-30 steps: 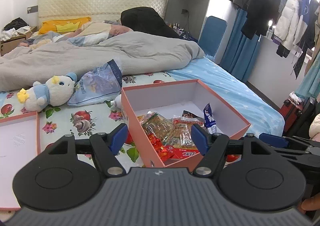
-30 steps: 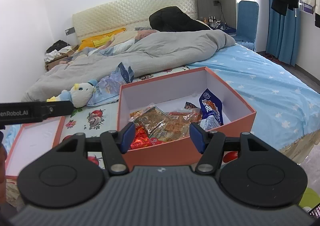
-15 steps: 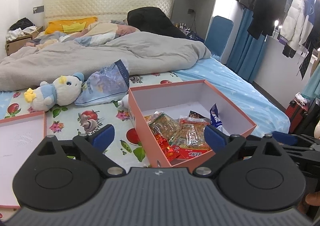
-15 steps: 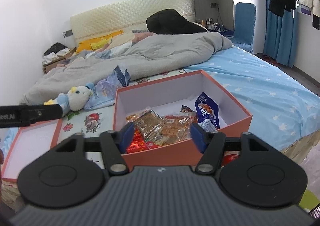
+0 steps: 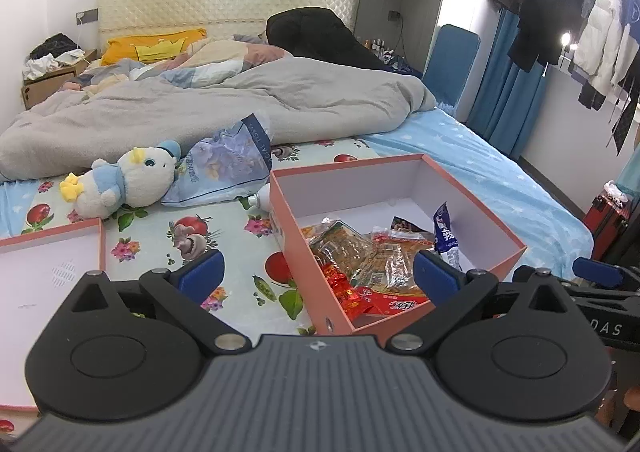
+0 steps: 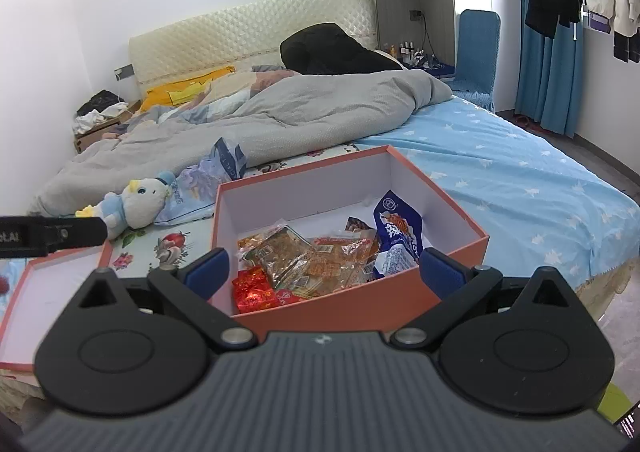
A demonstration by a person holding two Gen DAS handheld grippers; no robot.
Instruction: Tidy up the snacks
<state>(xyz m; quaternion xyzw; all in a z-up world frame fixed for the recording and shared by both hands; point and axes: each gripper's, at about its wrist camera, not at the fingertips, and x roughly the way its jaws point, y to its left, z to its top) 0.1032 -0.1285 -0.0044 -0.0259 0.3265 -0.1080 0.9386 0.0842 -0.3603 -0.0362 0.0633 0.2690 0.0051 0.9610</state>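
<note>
An open orange box (image 5: 288, 220) (image 6: 360, 304) sits on the bed near its foot edge. Inside lie several snack packets: clear packs of brown snacks (image 5: 348, 248) (image 6: 288, 252), red packets (image 5: 344, 288) (image 6: 252, 286) and a blue-and-white packet (image 5: 444, 232) (image 6: 396, 236) leaning against the right wall. My left gripper (image 5: 316, 278) is open and empty, held in front of the box's near-left corner. My right gripper (image 6: 324, 272) is open and empty, just before the box's near wall. The box lid (image 5: 52, 272) (image 6: 56, 284) lies upturned to the left.
A plush duck (image 5: 128, 180) (image 6: 132, 204) and a bluish plastic bag (image 5: 224, 164) (image 6: 208, 180) lie behind the box. A small white bottle (image 5: 260, 202) touches the box's left wall. A grey duvet (image 5: 200, 108) covers the far bed. Clothes hang at right (image 5: 560, 0).
Both grippers' jaws have opened wider, the left first and then the right. Both have pulled back a little from the box. The snacks have not moved.
</note>
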